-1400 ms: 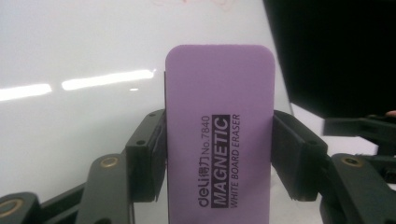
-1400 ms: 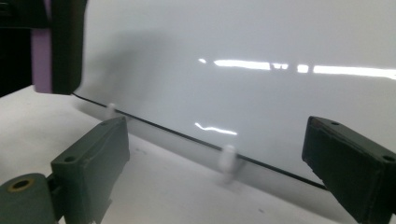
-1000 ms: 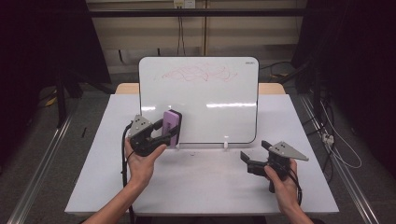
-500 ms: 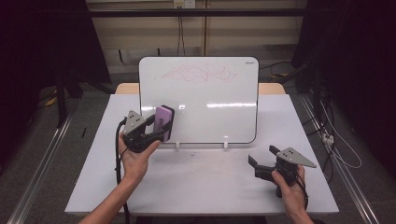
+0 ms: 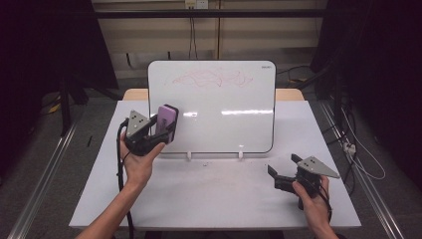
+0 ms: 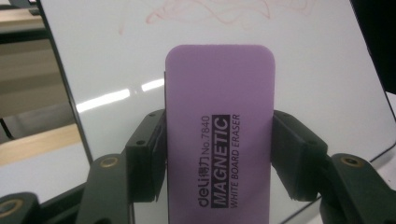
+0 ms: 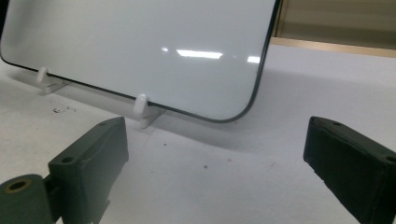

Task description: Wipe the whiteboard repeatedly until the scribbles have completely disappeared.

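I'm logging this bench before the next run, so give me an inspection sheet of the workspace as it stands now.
Surface: white table, faint smudges and a few dark specks near the board's feet.
Job's things: whiteboard upright on two white clips, red scribble near its top; purple eraser held upright in front of the board.
Clutter: nothing seen.
Grippers: left tongs shut on the eraser; right tongs open, empty, low over the table.
Cables: black cable trails from the left tongs along the forearm; loose leads on the floor at right.
Surroundings: dark room, metal rails on both sides, beige wall behind.
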A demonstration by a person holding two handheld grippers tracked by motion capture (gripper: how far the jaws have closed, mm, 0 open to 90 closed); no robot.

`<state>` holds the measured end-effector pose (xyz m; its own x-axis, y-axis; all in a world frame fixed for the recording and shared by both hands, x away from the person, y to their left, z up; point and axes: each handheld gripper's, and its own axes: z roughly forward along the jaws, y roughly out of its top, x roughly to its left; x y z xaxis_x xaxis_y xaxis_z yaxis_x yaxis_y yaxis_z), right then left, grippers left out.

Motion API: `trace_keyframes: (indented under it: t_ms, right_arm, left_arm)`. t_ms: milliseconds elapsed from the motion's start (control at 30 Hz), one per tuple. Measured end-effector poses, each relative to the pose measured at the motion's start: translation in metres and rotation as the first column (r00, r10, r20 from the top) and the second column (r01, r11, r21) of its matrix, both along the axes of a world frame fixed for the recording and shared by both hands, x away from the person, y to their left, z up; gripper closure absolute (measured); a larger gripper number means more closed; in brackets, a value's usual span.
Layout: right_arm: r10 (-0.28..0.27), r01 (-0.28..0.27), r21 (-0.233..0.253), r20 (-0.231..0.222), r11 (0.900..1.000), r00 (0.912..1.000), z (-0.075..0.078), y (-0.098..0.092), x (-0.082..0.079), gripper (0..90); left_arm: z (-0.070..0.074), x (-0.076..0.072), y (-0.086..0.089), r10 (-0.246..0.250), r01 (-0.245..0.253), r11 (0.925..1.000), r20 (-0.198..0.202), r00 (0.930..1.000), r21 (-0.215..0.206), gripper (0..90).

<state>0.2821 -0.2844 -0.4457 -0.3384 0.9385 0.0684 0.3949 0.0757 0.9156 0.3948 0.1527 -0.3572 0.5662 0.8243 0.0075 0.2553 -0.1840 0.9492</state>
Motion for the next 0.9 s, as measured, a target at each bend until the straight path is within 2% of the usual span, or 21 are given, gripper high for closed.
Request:
trace_keyframes:
  t_ms: [67, 133, 200, 267, 300, 433, 533, 567, 667, 833, 900]
  right_arm:
    - [0.006, -0.006, -0.011, -0.002, 1.000, 1.0000, 0.000, -0.001, -0.002, 5.8]
    - [0.010, -0.010, -0.012, -0.005, 1.000, 0.9999, -0.001, -0.002, -0.004, 5.6]
    - [0.009, -0.009, -0.007, -0.014, 1.000, 0.9999, -0.004, -0.005, -0.005, 5.2]
    - [0.017, -0.017, 0.000, -0.007, 1.000, 0.9998, -0.004, -0.006, -0.006, 5.3]
    - [0.017, -0.017, 0.000, -0.007, 1.000, 0.9998, -0.004, -0.006, -0.006, 5.3]
    - [0.033, -0.033, 0.000, -0.003, 0.999, 0.9994, -0.005, -0.004, -0.006, 5.2]
    - [0.042, -0.042, 0.004, -0.008, 0.999, 0.9991, -0.006, -0.002, -0.008, 5.2]
    - [0.043, -0.043, 0.003, -0.003, 0.999, 0.9991, -0.006, -0.002, -0.008, 5.2]
    - [0.041, -0.041, 0.006, 0.005, 0.999, 0.9991, -0.005, -0.003, -0.009, 5.2]
    - [0.040, -0.040, 0.009, 0.005, 0.999, 0.9992, -0.005, -0.004, -0.009, 4.9]
    - [0.037, -0.038, 0.016, 0.012, 0.999, 0.9992, -0.004, -0.005, -0.009, 3.9]
  left_arm:
    - [0.008, 0.003, 0.001, -0.007, 0.006, 0.9999, 0.022, 0.9997, 0.011, 41.3]
    - [0.011, 0.004, 0.001, -0.010, 0.010, 0.9999, 0.023, 0.9997, 0.007, 41.3]
    - [0.016, 0.007, 0.002, 0.000, -0.001, 0.9993, 0.042, 0.9991, 0.037, 41.3]
    - [0.020, 0.010, 0.001, 0.010, -0.012, 0.9987, 0.050, 0.9987, 0.049, 41.3]
    - [0.022, 0.012, 0.002, 0.012, -0.014, 0.9981, 0.048, 0.9988, 0.059, 41.3]
    - [0.025, 0.021, 0.003, 0.035, -0.038, 0.9977, 0.047, 0.9983, 0.056, 41.3]
    - [0.026, 0.027, 0.004, 0.051, -0.056, 0.9953, 0.057, 0.9970, 0.079, 41.3]
    - [0.026, 0.030, 0.004, 0.052, -0.056, 0.9956, 0.048, 0.9975, 0.076, 41.3]
    - [0.028, 0.037, 0.002, 0.063, -0.068, 0.9929, 0.048, 0.9968, 0.097, 41.3]
    - [0.038, 0.045, -0.003, 0.086, -0.097, 0.9843, 0.081, 0.9930, 0.147, 41.3]
    - [0.043, 0.049, -0.007, 0.084, -0.100, 0.9787, 0.092, 0.9922, 0.180, 41.3]
